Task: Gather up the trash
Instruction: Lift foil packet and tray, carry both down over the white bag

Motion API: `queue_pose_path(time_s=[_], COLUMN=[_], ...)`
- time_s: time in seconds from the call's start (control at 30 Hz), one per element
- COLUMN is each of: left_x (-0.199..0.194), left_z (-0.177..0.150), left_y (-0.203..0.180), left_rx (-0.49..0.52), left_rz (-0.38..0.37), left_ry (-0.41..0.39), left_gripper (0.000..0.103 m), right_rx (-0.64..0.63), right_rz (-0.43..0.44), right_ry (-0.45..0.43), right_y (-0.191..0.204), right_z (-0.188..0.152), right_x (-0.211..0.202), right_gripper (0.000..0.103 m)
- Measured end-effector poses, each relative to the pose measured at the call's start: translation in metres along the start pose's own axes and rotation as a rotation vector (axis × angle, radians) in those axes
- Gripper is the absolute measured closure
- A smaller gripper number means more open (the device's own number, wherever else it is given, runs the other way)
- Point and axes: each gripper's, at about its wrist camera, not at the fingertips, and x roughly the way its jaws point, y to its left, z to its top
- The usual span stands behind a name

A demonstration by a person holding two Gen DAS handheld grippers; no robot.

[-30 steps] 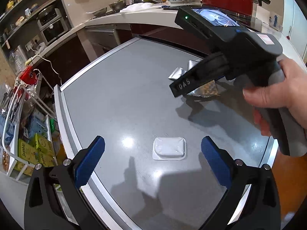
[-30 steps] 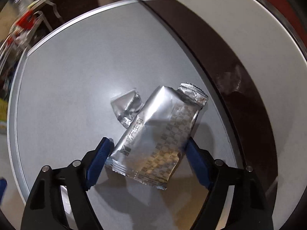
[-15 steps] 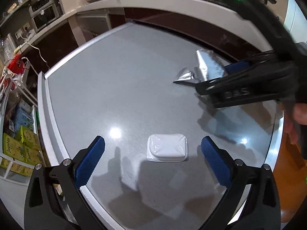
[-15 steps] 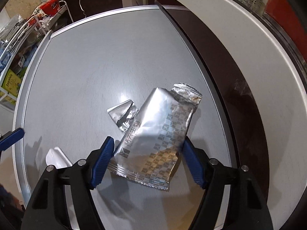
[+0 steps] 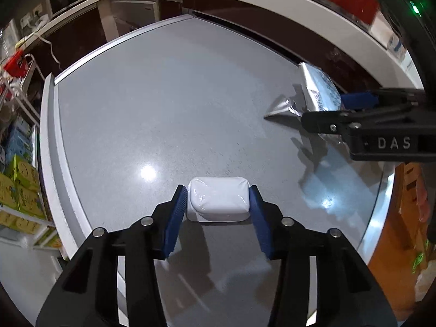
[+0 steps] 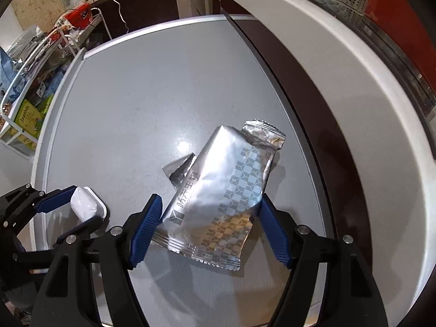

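Note:
A small white plastic cup (image 5: 218,201) lies on the grey table (image 5: 163,109). My left gripper (image 5: 218,212) is shut on it, both blue pads touching its sides; it also shows in the right wrist view (image 6: 85,204). A silver foil snack wrapper (image 6: 218,193) lies near the table's right edge, with a small torn foil scrap (image 6: 179,170) beside it. My right gripper (image 6: 211,226) is shut on the wrapper, its pads pressing both edges. The wrapper (image 5: 318,90) and scrap (image 5: 280,107) show in the left wrist view beside the right gripper's fingers (image 5: 354,125).
A white kitchen counter (image 6: 340,81) runs along the table's far and right side, with a dark gap between. A wire rack with yellow and green boxes (image 5: 19,185) stands left of the table. An orange surface (image 5: 403,218) lies below the table's right edge.
My left gripper moved forward and shut on the white cup. My right gripper closed in on the foil wrapper, which has lifted slightly.

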Motion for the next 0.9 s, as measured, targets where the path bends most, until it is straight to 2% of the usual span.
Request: queue_pose_path(time_s=[0.37,0.63,0.9], left_x=[-0.030,-0.079,-0.128], left_z=[-0.008,-0.005,-0.013], left_y=[0.016,0.012,-0.008], left_rx=[-0.130,-0.163,-0.184], left_rz=[-0.052,-0.051,-0.040], left_ry=[-0.034,-0.127,-0.217], left_gripper=[0.056,0.056,0.056], right_rx=[0.009,0.014,-0.040], right_rz=[0.063,0.129,0.184], right_ry=[-0.009,-0.062,-0.157], right_y=[-0.012,-0.021,-0.027], right_z=[-0.018,-0.025,-0.039], right_x=[-0.020,-0.055,-0.115], right_gripper=[0.032,0.032,0.032])
